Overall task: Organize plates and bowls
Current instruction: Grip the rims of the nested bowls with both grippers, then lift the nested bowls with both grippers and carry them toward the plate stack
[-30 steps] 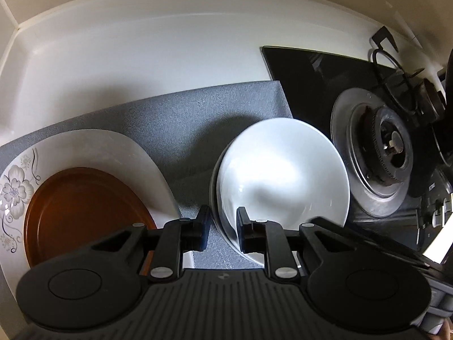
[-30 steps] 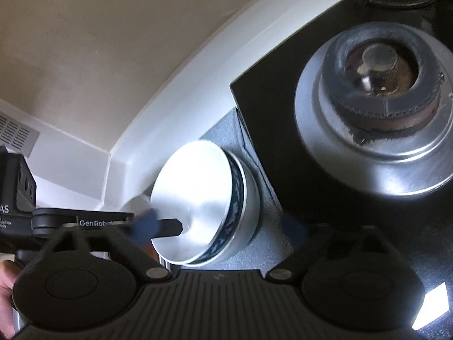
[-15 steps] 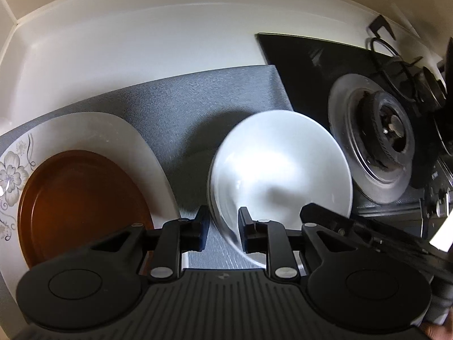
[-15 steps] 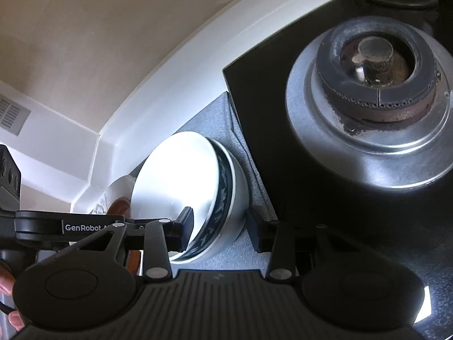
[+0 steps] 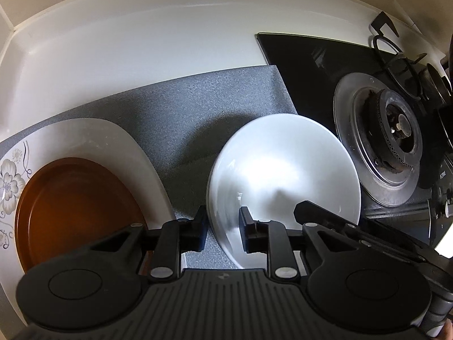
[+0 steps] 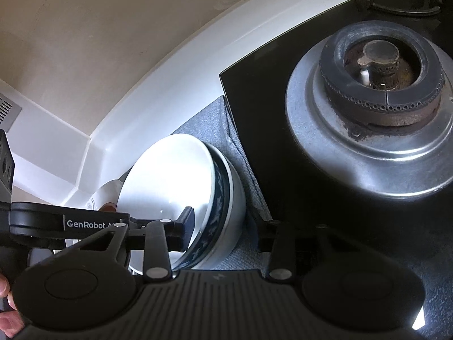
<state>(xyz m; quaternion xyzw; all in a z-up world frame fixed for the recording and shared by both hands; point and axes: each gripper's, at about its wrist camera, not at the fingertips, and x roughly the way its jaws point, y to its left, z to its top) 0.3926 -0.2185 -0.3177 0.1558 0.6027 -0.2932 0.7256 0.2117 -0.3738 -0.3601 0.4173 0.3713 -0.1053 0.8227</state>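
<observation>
A white bowl (image 5: 286, 175) sits nested in a blue-patterned bowl (image 6: 223, 206) on a grey mat (image 5: 181, 107). My left gripper (image 5: 222, 226) straddles the white bowl's near-left rim, one finger outside and one inside, with a gap; I cannot see it pinching. My right gripper (image 6: 223, 235) is open around both bowls' near rim: left finger (image 6: 187, 223) inside the white bowl, right finger (image 6: 266, 238) outside the blue bowl. A brown plate (image 5: 76, 212) lies on a white floral plate (image 5: 93, 136) at left.
A black glass hob (image 5: 311, 65) with a gas burner (image 5: 396, 124) lies right of the mat, close to the bowls. The burner fills the right wrist view (image 6: 379, 79). A white counter and backsplash (image 5: 141, 34) run behind the mat.
My right gripper has opened and moved in, so its fingers now stand either side of the bowls' rim. The left gripper stays at the white bowl's rim, shifted slightly.
</observation>
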